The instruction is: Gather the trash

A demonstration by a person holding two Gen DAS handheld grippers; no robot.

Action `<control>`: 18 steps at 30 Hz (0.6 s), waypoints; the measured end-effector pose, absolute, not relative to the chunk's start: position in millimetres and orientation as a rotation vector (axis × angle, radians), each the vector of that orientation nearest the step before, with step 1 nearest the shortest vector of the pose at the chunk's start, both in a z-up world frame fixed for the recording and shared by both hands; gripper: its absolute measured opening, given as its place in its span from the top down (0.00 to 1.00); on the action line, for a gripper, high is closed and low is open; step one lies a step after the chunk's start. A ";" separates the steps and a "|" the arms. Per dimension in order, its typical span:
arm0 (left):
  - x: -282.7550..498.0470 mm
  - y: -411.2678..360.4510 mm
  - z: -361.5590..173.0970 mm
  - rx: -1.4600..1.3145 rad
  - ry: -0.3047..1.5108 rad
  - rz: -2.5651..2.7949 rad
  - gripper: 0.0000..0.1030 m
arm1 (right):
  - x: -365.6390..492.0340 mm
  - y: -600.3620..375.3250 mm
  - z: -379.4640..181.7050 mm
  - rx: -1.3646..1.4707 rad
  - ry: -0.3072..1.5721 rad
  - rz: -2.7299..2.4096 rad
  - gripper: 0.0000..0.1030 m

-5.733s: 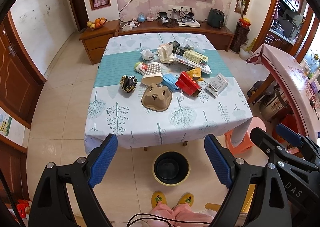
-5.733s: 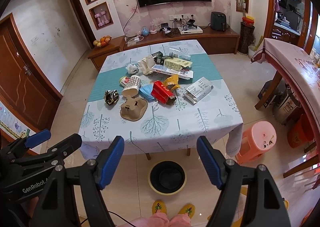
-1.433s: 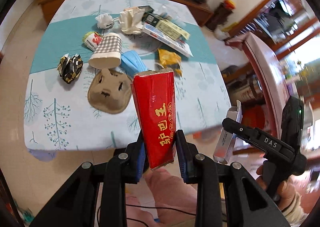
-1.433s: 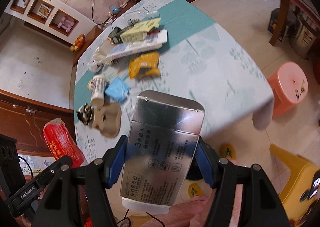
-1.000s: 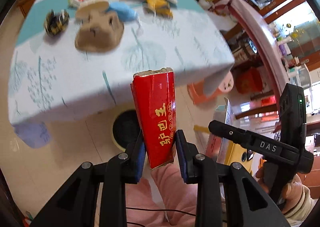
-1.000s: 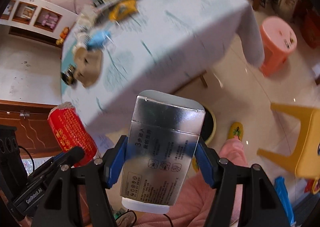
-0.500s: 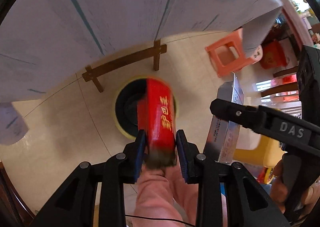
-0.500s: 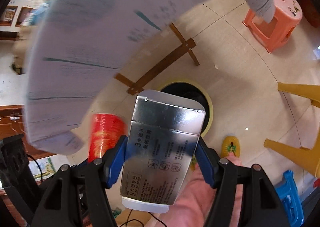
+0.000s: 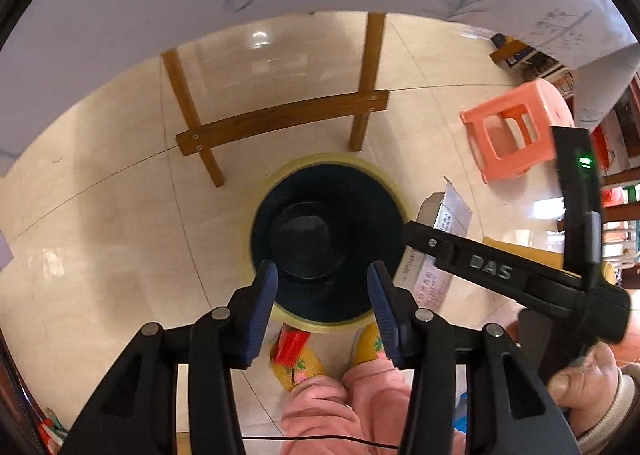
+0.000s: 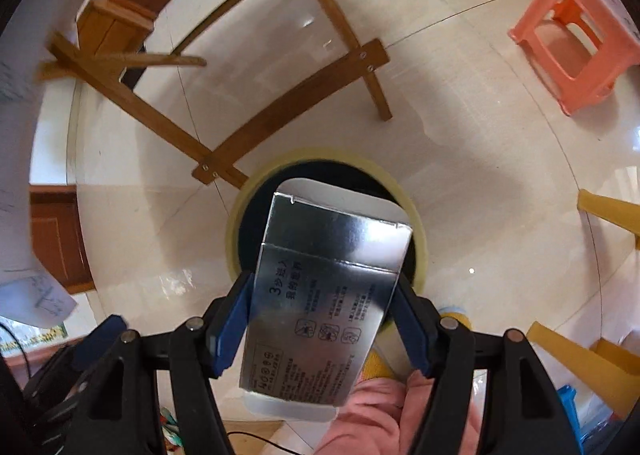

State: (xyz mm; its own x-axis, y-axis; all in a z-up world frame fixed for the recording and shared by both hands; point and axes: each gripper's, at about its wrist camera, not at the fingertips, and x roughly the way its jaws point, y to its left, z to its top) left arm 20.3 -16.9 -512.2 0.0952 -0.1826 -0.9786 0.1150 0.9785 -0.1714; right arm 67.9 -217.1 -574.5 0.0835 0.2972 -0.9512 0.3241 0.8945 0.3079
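Left gripper [image 9: 322, 295] jaws apart, empty, over bin [image 9: 394, 191]; red pack [image 9: 291, 343] sits outside rim — a miss. Right gripper [image 10: 322, 317] clamps silver box [image 10: 320, 307] — off-centre release risks another.

Raised letters reading "DAS" are showing on the black arm of the right gripper [image 9: 490, 273], seen from the left wrist camera. The silver box [image 10: 324, 307] clamped in that gripper is carrying dark printed Chinese text: a heading that begins with the numeral "3" followed by characters, apparently "3步进入", though they are hard to confirm. Smaller lines, three square pictogram icons and a row of round symbols are sitting below it, too small to read. The box's side [image 9: 430, 275] is showing fine print, also unreadable.
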 end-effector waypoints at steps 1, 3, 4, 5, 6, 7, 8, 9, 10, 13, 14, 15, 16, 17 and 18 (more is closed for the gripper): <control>20.9 -14.9 -512.8 -0.058 1.456 -0.217 0.56 | 69.7 -213.3 -581.6 0.507 1.527 -0.012 0.33; 17.4 -9.1 -513.6 -0.059 1.447 -0.198 0.56 | 70.0 -207.6 -589.2 0.491 1.551 -0.002 0.32; 16.1 -6.3 -514.5 -0.062 1.445 -0.191 0.56 | 70.9 -204.2 -593.1 0.482 1.565 0.006 0.31; 13.4 -2.1 -516.1 -0.066 1.442 -0.177 0.56 | 71.2 -201.1 -595.2 0.472 1.569 0.012 0.30; 12.4 0.7 -514.4 -0.070 1.441 -0.170 0.56 | 70.5 -200.1 -594.4 0.466 1.566 0.017 0.28; 10.7 4.3 -515.2 -0.081 1.439 -0.162 0.56 | 69.9 -198.1 -593.4 0.456 1.556 0.025 0.27; 8.3 9.2 -516.3 -0.098 1.435 -0.148 0.56 | 69.3 -196.2 -592.0 0.445 1.547 0.032 0.27; 6.8 13.0 -515.8 -0.110 1.431 -0.141 0.56 | 68.2 -194.8 -591.5 0.437 1.544 0.036 0.27; 4.6 16.8 -514.8 -0.127 1.424 -0.130 0.56 | 67.9 -192.7 -590.4 0.426 1.538 0.045 0.27; -1.5 31.6 -520.6 -0.175 1.403 -0.091 0.52 | 68.8 -189.2 -590.9 0.403 1.521 0.064 0.27; -3.6 36.2 -522.5 -0.184 1.399 -0.081 0.50 | 68.7 -187.4 -590.7 0.394 1.513 0.073 0.27; -6.3 41.2 -525.1 -0.195 1.394 -0.066 0.49 | 68.2 -186.4 -590.8 0.388 1.509 0.077 0.27; -8.1 45.6 -528.4 -0.203 1.391 -0.058 0.49 | 68.0 -184.5 -591.0 0.375 1.502 0.081 0.27; -10.4 50.8 -532.4 -0.215 1.390 -0.044 0.48 | 67.7 -182.4 -591.3 0.365 1.495 0.088 0.27; -12.6 55.9 -536.4 -0.228 1.389 -0.031 0.48 | 67.3 -181.5 -592.5 0.360 1.490 0.095 0.27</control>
State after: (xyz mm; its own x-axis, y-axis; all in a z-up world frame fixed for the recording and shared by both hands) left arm -12.6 55.9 -536.4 0.1843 -0.1556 -0.9705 -0.1126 0.9775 -0.1782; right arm 67.3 -181.5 -592.5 0.0882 0.2812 -0.9556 0.1573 0.9434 0.2921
